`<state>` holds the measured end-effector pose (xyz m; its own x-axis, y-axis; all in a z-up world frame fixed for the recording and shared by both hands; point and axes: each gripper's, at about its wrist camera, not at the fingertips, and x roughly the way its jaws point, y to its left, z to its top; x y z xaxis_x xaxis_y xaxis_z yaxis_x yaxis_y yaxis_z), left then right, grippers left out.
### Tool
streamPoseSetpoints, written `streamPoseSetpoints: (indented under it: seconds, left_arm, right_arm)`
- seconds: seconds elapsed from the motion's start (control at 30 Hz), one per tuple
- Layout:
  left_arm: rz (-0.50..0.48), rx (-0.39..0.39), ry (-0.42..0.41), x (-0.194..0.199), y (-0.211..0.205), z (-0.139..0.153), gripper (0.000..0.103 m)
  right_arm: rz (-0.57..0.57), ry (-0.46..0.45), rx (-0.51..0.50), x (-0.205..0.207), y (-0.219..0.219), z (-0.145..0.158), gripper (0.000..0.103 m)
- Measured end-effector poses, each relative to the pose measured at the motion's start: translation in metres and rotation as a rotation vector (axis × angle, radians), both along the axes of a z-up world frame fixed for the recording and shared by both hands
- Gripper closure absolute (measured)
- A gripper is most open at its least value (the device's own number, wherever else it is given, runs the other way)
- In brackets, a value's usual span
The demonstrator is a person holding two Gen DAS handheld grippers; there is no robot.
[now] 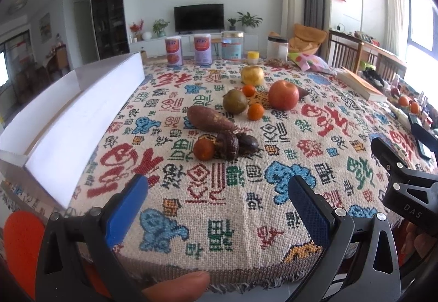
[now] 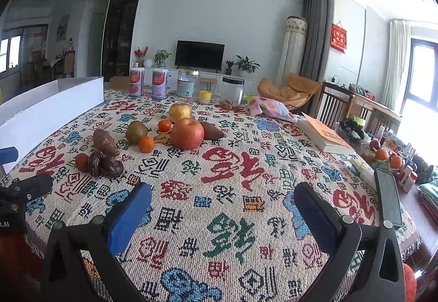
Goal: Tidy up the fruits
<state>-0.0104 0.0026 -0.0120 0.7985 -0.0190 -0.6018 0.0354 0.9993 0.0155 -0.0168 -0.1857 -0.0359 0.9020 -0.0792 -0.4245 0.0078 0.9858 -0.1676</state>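
**Both grippers waiting open over the patterned tabletop**

The left gripper (image 1: pixel 216 200) is hovering with its blue pads spread wide and nothing between them, above the near edge of the tabletop (image 1: pixel 246 220). The right gripper (image 2: pixel 221 209) is likewise hanging open and empty over the cloth.

The fruits are lying loose in a cluster near the middle: a red apple (image 1: pixel 283 95) is sitting beside a small orange (image 1: pixel 255 111) and a green round fruit (image 1: pixel 235 101), with a yellow apple (image 1: pixel 252 75) behind them. A sweet potato (image 1: pixel 209 118) is lying nearer, and just in front of it two dark wrinkled fruits (image 1: pixel 235 144) are touching another orange (image 1: pixel 204 149). A white box (image 1: pixel 82 116) is standing along the left side, apart from the fruit.
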Motion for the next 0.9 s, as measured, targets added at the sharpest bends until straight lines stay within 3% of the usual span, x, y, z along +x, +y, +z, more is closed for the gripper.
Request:
streamPoseSetpoints:
  seconds: [0.9]
  left_arm:
    - [0.003, 0.005, 0.014, 0.0020, 0.0010, -0.0048, 0.001]
  right_arm:
    - [0.020, 0.019, 0.012, 0.0027, 0.0013, -0.0044, 0.000]
